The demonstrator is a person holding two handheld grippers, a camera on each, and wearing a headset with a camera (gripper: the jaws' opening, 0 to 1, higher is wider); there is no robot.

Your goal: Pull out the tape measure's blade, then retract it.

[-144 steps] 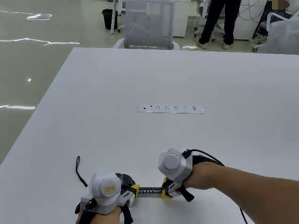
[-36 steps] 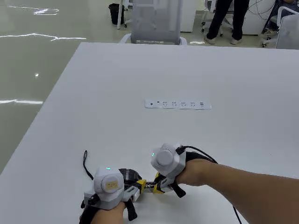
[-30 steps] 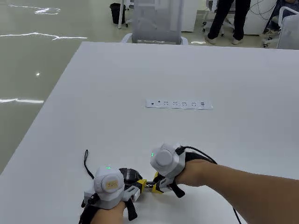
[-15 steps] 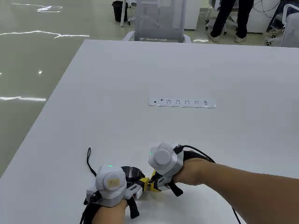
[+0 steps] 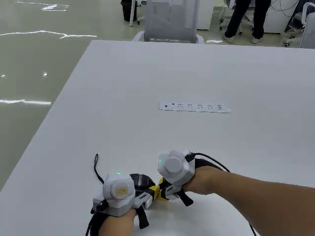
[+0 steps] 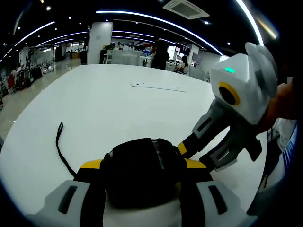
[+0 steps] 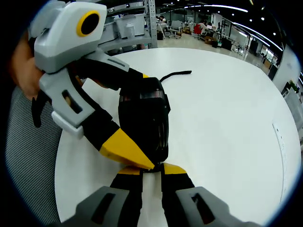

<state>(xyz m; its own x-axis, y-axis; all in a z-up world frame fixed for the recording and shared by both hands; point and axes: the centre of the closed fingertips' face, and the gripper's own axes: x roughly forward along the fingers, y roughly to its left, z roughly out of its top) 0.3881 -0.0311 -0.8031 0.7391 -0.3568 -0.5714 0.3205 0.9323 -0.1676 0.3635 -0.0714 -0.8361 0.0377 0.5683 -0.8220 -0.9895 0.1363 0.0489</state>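
A black tape measure case [image 6: 142, 177] lies on the white table [image 5: 147, 78] near its front edge, and my left gripper [image 6: 142, 163] is shut on it, one yellow-tipped jaw on each side. In the head view the case [image 5: 140, 180] sits between the two grippers. My right gripper [image 7: 151, 169] is shut on the blade's end hook, right against the mouth of the case [image 7: 144, 118]. Hardly any blade is visible between them. In the head view the right gripper [image 5: 158, 191] nearly touches the left gripper [image 5: 143, 191]. The case's black wrist strap [image 5: 97, 169] trails left on the table.
A white power strip [image 5: 194, 106] lies flat in the middle of the table. A grey chair [image 5: 170, 19] stands at the far edge, with a person's legs [image 5: 246, 19] beyond it. The table's left edge [image 5: 54, 103] drops to a shiny floor. A black cable [image 5: 211, 160] runs from the right gripper.
The stretch of blade seen between the grippers earlier has shortened to almost nothing. My right gripper has moved left up to the case. The left gripper kept its hold.
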